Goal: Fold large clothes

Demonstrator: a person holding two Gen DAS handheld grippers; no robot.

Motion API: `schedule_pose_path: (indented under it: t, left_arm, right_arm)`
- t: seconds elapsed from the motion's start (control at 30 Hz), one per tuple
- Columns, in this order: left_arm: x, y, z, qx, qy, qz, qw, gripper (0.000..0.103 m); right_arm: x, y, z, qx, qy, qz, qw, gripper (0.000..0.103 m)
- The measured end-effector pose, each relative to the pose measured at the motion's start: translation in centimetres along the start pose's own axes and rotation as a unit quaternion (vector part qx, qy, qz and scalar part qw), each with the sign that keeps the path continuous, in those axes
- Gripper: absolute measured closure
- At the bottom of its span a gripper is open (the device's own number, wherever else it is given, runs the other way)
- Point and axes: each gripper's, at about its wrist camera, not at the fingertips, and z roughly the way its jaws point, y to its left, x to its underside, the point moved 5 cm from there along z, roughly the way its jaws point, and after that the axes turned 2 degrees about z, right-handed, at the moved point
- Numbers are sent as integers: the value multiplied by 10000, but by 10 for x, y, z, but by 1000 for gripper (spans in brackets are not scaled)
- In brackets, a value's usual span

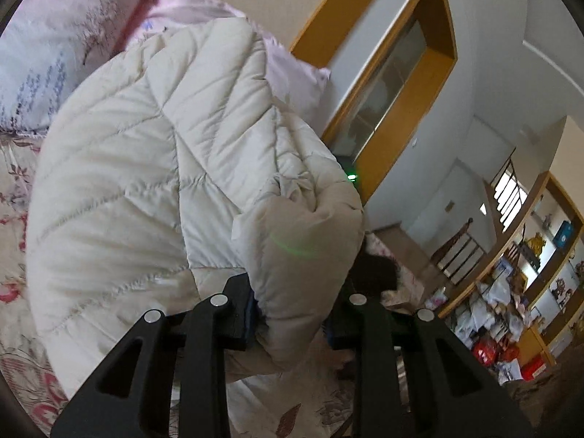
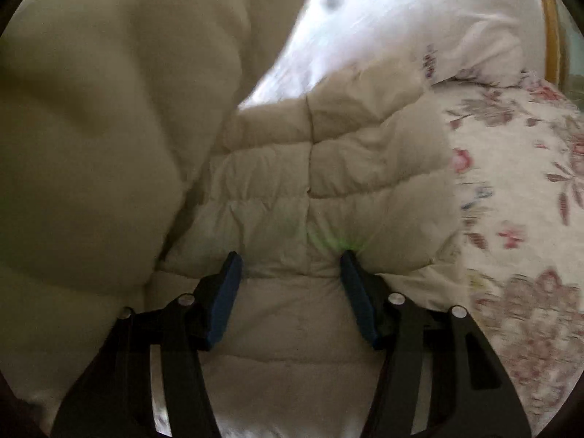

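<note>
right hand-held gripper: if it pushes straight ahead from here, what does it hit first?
The cream quilted coat. The right hand-held gripper stands open with puffy fabric already between its fingers, apparently touching; depth is hard to judge.

Black left gripper [image 1: 292, 306], right gripper [image 2: 290, 273], blue pads [image 2: 228, 292], silver screws [image 1: 218, 300]

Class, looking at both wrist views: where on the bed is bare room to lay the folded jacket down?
Free: floral bedspread right of the puffer jacket, and a strip along its left edge. Crowded: the pink pillows at the head, and the middle under the jacket, where the left tool and right tool work.
</note>
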Motion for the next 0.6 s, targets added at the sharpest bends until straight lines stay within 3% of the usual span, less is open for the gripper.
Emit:
schedule_pose_path:
  t: [0.23,0.3,0.43,0.6]
  left_arm:
    - [17,-16,27,-395,568,476,9965,76]
    - [25,-23,39,-541,750,722,9931,74]
    - [33,-34,53,-779,960,1165,9855,64]
    - [39,-42,65,-1047,1176,1712,9726,59]
  right_arm:
    - [-6,-62,-75,452,-666,558,9952,42]
    - [-16,-72,-91,311,-869,806,9925,41]
    - [-40,-71,-113,-384,-1106,924,9888,35]
    - [-55,-31,-113,-950,-887,554,9900,31]
